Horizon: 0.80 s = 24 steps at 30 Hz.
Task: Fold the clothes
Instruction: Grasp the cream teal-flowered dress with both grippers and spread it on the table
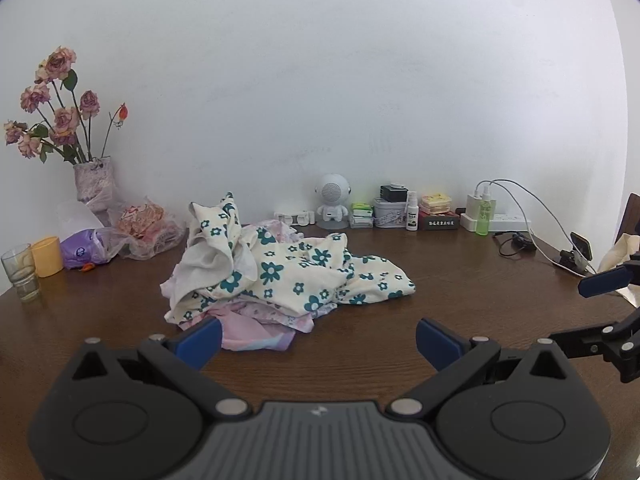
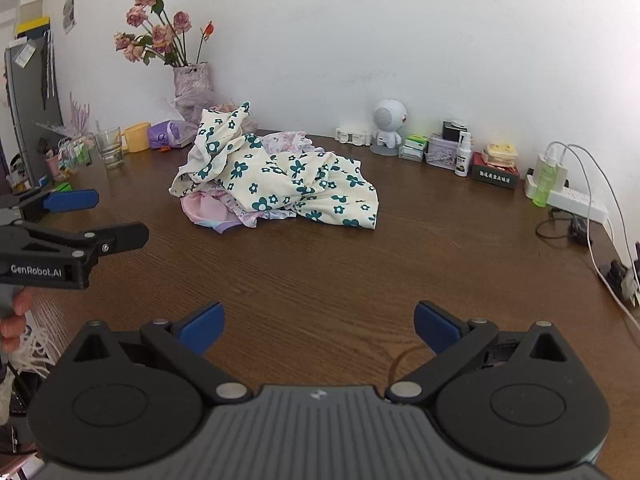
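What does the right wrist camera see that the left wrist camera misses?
Only the right wrist view shows the person's hand holding the left gripper, and cluttered shelves at far left. Only the left wrist view shows the phone on its stand and a cream bag at far right. Both show the floral garment heaped on pink clothes, the wooden table, the vase of roses and the robot-shaped speaker.

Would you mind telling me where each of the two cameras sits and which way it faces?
Left wrist: sits on the left gripper, facing the clothes pile and the wall; the right gripper shows at its right edge.
Right wrist: sits on the right gripper, further from the pile; the left gripper and a hand show at left.
Shared: pile, vase of roses, wooden table.
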{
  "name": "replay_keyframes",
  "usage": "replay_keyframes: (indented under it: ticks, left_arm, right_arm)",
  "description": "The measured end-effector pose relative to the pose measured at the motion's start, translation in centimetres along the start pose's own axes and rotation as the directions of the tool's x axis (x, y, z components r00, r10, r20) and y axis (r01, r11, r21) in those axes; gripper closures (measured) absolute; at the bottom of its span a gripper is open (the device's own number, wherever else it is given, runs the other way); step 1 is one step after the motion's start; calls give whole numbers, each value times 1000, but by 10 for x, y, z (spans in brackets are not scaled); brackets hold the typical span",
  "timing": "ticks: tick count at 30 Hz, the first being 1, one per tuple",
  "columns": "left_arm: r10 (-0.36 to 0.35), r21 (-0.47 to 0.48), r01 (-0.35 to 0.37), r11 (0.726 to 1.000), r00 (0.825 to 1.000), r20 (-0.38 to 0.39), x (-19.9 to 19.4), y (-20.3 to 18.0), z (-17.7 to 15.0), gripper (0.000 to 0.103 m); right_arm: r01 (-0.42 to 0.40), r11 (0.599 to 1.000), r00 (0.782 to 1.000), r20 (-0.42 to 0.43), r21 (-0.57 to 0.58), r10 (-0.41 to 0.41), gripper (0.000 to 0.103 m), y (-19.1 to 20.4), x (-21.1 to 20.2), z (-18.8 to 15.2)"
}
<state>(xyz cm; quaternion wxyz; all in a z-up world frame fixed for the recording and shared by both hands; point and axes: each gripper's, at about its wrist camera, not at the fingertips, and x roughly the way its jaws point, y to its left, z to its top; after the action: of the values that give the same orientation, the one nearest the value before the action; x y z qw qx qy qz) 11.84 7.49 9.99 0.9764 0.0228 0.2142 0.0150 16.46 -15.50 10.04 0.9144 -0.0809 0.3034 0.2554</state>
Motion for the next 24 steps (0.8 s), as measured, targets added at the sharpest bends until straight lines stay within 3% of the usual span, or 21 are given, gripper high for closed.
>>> replay_keyframes:
  ticks: [6, 10, 14, 16, 21, 22, 23, 24]
  left_arm:
    - [98, 13, -97, 995, 995, -34, 65, 24, 50, 0]
    - [145, -26, -147, 989, 986, -80, 118, 39, 78, 0]
    - [185, -50, -193, 980, 974, -128, 173, 58, 97, 0]
    - [201, -60, -212, 975, 968, -153, 199, 68, 105, 1]
    - [181, -151, -221, 963, 953, -242, 241, 95, 100, 25]
    - [174, -169, -222, 960, 950, -257, 249, 100, 99, 34]
    - [157, -187, -209, 960, 953, -258, 251, 105, 97, 50]
    - [142, -196, -198, 961, 953, -266, 252, 108, 96, 60]
  right_arm:
    - [49, 986, 998, -40, -160, -56, 0, 4, 61, 77]
    - [30, 994, 995, -90, -102, -39, 0, -2, 124, 120]
    - [67, 996, 991, -112, -54, -73, 1, -10, 193, 156]
    - [68, 998, 986, -149, -7, -69, 7, -15, 232, 170]
    - [34, 991, 969, -246, 127, -2, 26, -23, 310, 179]
    - [26, 988, 967, -256, 151, 13, 33, -24, 321, 178]
    - [7, 984, 966, -256, 180, 40, 40, -26, 327, 177]
    - [-21, 978, 965, -252, 209, 74, 63, -27, 331, 176]
